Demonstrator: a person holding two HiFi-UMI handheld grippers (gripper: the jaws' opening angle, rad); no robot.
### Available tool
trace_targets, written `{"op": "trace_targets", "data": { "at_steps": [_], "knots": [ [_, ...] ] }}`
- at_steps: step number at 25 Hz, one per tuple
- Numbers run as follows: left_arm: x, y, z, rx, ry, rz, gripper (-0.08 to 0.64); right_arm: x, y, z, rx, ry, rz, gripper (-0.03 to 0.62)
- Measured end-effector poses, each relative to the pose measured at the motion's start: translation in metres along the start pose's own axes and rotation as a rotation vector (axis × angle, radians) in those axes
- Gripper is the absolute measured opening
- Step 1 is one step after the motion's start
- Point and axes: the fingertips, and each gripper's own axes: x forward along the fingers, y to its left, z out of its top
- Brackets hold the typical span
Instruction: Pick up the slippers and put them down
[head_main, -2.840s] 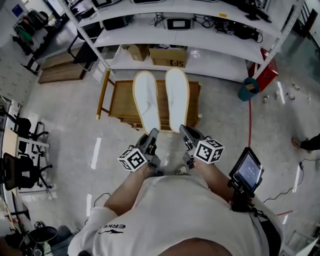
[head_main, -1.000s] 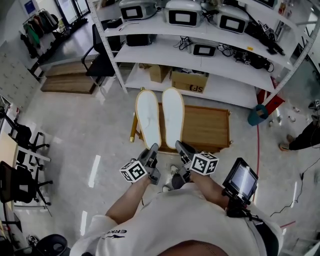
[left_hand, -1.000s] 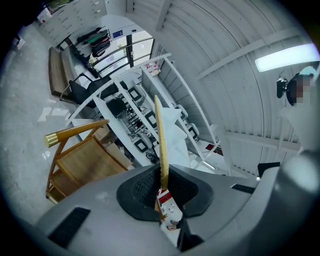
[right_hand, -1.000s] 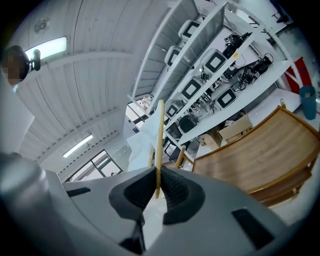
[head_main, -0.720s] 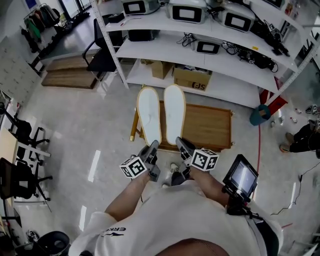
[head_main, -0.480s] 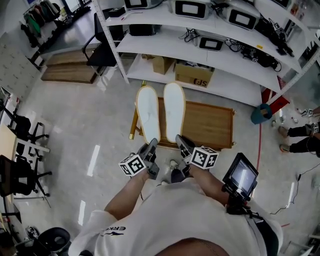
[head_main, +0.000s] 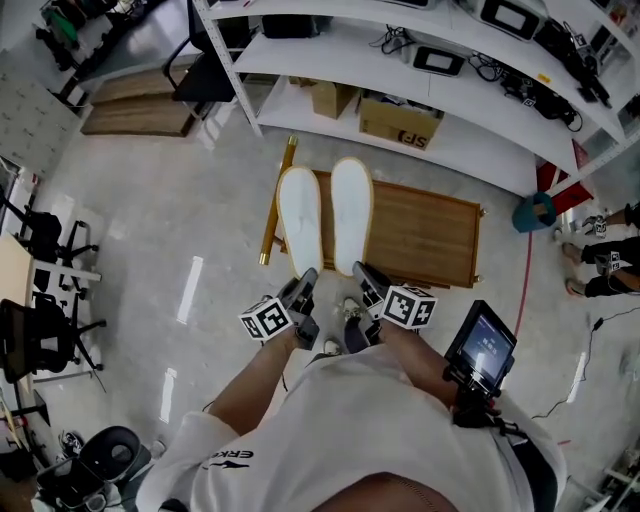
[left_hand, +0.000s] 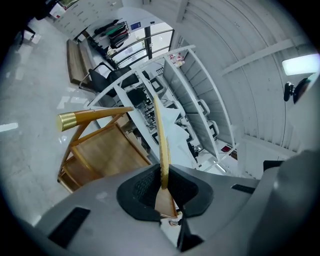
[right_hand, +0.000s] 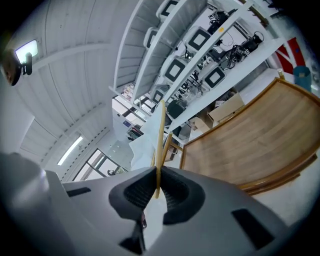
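Note:
Two slippers, white soles with tan rims facing up, hang side by side over a low wooden table (head_main: 430, 235). My left gripper (head_main: 305, 284) is shut on the heel end of the left slipper (head_main: 299, 215). My right gripper (head_main: 362, 275) is shut on the heel end of the right slipper (head_main: 352, 210). In the left gripper view the left slipper (left_hand: 161, 140) shows edge-on, pinched between the black pads of the left gripper (left_hand: 164, 188). The right gripper view shows the right slipper (right_hand: 160, 145) the same way, in the right gripper (right_hand: 158, 193).
White shelving (head_main: 450, 110) with monitors and cardboard boxes (head_main: 400, 122) stands beyond the table. A gold table leg (head_main: 276, 198) sticks out at its left. A teal bucket (head_main: 535, 212) and a person's feet (head_main: 600, 255) are at the right; chairs (head_main: 40, 330) at the left.
Both grippers have sunk with the slippers toward the wooden table. Both grips look unchanged.

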Motion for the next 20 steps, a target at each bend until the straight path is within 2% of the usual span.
{"op": "trace_targets", "data": {
  "at_steps": [5, 12, 17, 20],
  "knots": [
    [0.005, 0.021, -0.009, -0.044, 0.032, 0.025, 0.032, 0.011, -0.017, -0.014, 0.033, 0.039, -0.026, 0.029],
    [0.012, 0.052, -0.018, -0.067, 0.074, 0.058, 0.032, 0.027, -0.038, -0.029, 0.087, 0.077, -0.063, 0.029],
    [0.020, 0.069, -0.029, -0.121, 0.120, 0.068, 0.032, 0.035, -0.063, -0.041, 0.127, 0.106, -0.122, 0.029],
    [0.027, 0.082, -0.034, -0.142, 0.135, 0.080, 0.032, 0.041, -0.074, -0.048, 0.164, 0.122, -0.127, 0.029]
  ]
}}
